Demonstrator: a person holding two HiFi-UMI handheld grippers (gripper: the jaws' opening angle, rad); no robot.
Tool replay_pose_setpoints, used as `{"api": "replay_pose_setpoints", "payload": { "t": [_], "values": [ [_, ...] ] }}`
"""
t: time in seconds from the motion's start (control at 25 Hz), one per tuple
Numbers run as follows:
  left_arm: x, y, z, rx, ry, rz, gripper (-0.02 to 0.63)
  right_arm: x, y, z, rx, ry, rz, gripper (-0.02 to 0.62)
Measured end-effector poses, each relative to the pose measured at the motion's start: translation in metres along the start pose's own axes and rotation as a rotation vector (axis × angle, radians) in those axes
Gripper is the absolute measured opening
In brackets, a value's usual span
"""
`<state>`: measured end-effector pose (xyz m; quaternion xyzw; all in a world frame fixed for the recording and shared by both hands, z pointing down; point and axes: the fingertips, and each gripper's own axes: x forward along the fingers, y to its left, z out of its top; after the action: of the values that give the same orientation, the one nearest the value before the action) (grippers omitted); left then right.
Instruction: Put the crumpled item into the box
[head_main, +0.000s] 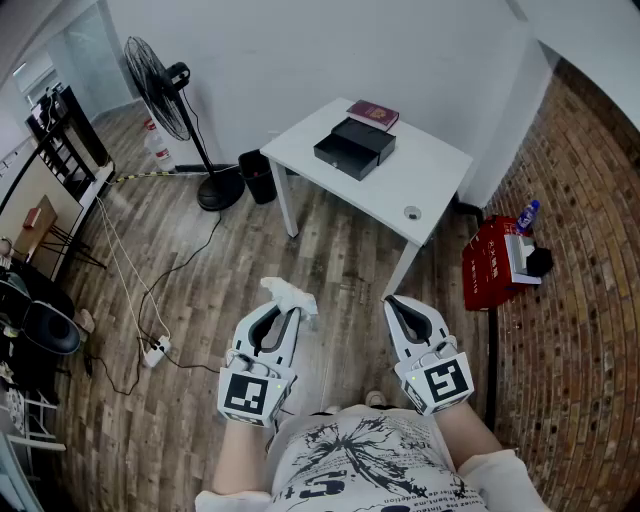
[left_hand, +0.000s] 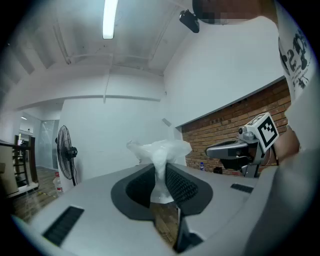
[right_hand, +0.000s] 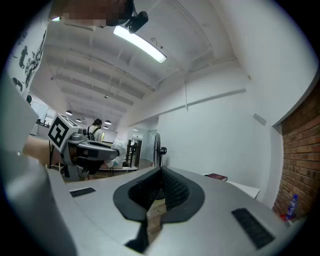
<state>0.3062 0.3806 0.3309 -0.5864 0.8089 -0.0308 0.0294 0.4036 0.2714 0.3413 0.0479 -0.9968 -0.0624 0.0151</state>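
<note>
A crumpled white paper (head_main: 290, 294) sticks out from the tip of my left gripper (head_main: 283, 312), whose jaws are shut on it. The left gripper view shows the crumpled paper (left_hand: 161, 155) pinched between the ribbed pads, fanning out above them. My right gripper (head_main: 393, 302) is held level beside it, jaws shut and empty; in its own view the right gripper (right_hand: 161, 176) has nothing between the pads. The open black box (head_main: 355, 147) lies on the white table (head_main: 420, 180) ahead, well beyond both grippers. Both grippers hang over the wooden floor.
A dark red book (head_main: 373, 113) lies behind the box. A standing fan (head_main: 170, 100) and black bin (head_main: 260, 176) are left of the table. Cables and a power strip (head_main: 155, 350) lie on the floor at left. A red crate (head_main: 490, 262) stands by the brick wall.
</note>
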Motion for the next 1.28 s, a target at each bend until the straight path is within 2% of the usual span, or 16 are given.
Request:
{"api": "replay_pose_setpoints", "payload": {
  "t": [0.12, 0.52, 0.76, 1.0, 1.16, 1.28],
  "values": [
    [-0.006, 0.012, -0.006, 0.017, 0.038, 0.002, 0.075, 0.011, 0.006, -0.001, -0.002, 0.005, 0.002, 0.012],
    [-0.003, 0.056, -0.013, -0.026, -0.012, -0.003, 0.075, 0.053, 0.02, -0.008, 0.026, 0.007, -0.017, 0.014],
    [0.019, 0.093, -0.033, -0.025, 0.081, 0.009, 0.075, 0.094, -0.001, -0.018, 0.054, 0.053, -0.029, 0.015],
    [0.086, 0.135, -0.046, -0.022, 0.082, 0.046, 0.075, 0.166, -0.052, -0.026, 0.041, 0.039, 0.038, 0.015],
    [0.152, 0.172, -0.049, -0.002, 0.099, 0.088, 0.075, 0.239, -0.098, -0.036, 0.061, 0.038, 0.086, 0.015],
    [0.21, 0.201, -0.04, 0.0, 0.08, 0.107, 0.075, 0.294, -0.142, -0.033, 0.08, 0.036, 0.104, 0.015]
  ]
}}
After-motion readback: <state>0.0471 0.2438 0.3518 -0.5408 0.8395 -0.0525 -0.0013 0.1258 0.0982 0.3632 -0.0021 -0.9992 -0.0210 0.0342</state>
